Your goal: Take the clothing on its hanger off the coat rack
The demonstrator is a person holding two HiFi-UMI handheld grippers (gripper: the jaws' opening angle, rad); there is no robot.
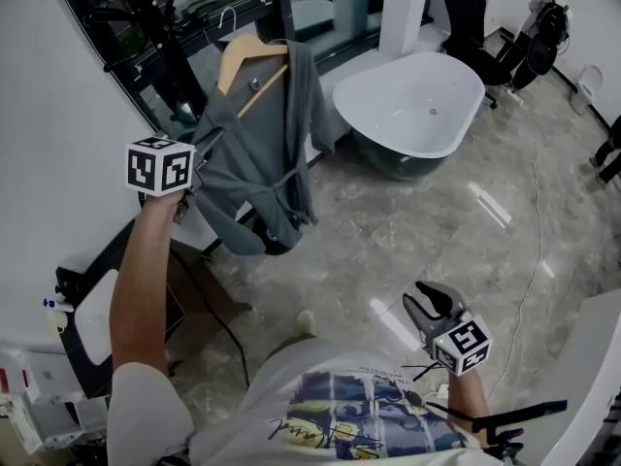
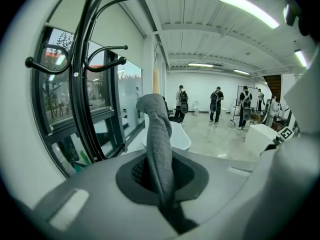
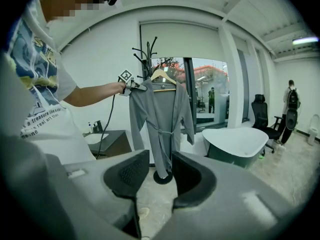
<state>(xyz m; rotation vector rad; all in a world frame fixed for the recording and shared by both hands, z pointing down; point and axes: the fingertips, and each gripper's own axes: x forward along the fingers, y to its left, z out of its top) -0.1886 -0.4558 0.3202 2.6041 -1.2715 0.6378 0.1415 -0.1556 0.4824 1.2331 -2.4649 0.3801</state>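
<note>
**At the upper left of the head view, one grey robe hanging pinched by its shoulder**

Along the left edge of the head view, a white wall (image 1: 49, 115) and the black coat rack (image 1: 146, 8) are closing in that side, while the grey floor (image 1: 388, 231) is lying open across the centre and right. The white bathtub (image 1: 408, 105) is sitting in the upper centre, its rim near the sleeve of the robe (image 1: 262, 153).

The robe is hanging full length from the wooden hanger (image 1: 247, 56), its long axis running straight down in the right gripper view, front and tied belt facing that camera. The hanger's hook is pointing up, just beside the rack's arms; whether it is resting on one cannot be told.

The left gripper (image 1: 189, 187) is reaching out at arm's length with its jaws pressed together on a fold of the robe's shoulder; in its own view the cloth is rising from between the jaws toward the frame's centre. The right gripper (image 1: 427, 309) is hanging low at the lower right, jaws spread and holding nothing.

Counting: one robe, one hanger, one coat rack, one bathtub, two grippers
</note>
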